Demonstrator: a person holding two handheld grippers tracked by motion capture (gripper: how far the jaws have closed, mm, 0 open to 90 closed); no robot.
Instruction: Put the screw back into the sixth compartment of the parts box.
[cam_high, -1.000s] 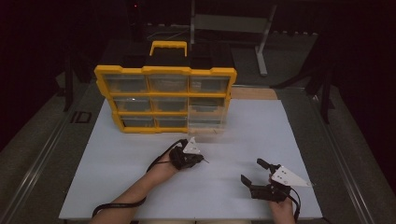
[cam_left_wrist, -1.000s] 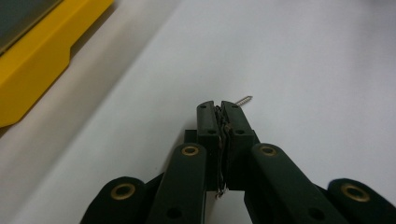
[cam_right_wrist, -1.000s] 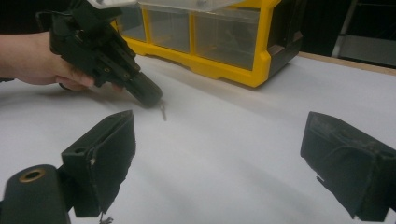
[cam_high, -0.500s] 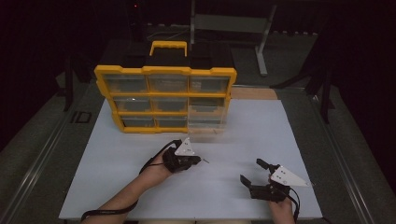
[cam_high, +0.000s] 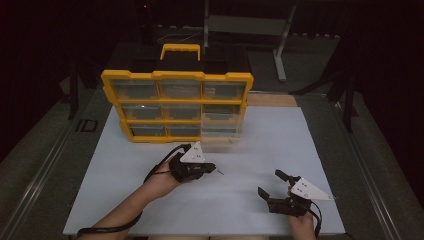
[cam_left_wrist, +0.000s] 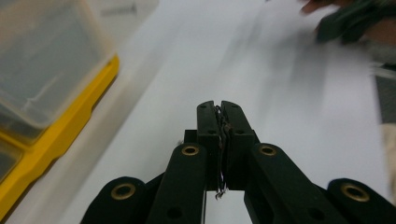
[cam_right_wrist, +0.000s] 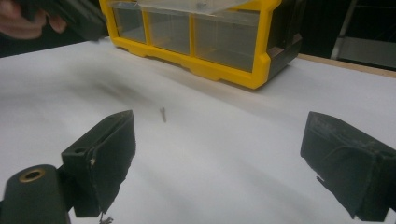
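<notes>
Drawn back from the organizer, left gripper has its jaws pressed together near a small screw, right gripper gaping wide.

No readable text anywhere I can see. The yellow organizer box has no legible label on its frame or clear drawers. My grippers' grey plates just in front of it are blank; no brand, number or sign on the white tabletop either.
</notes>
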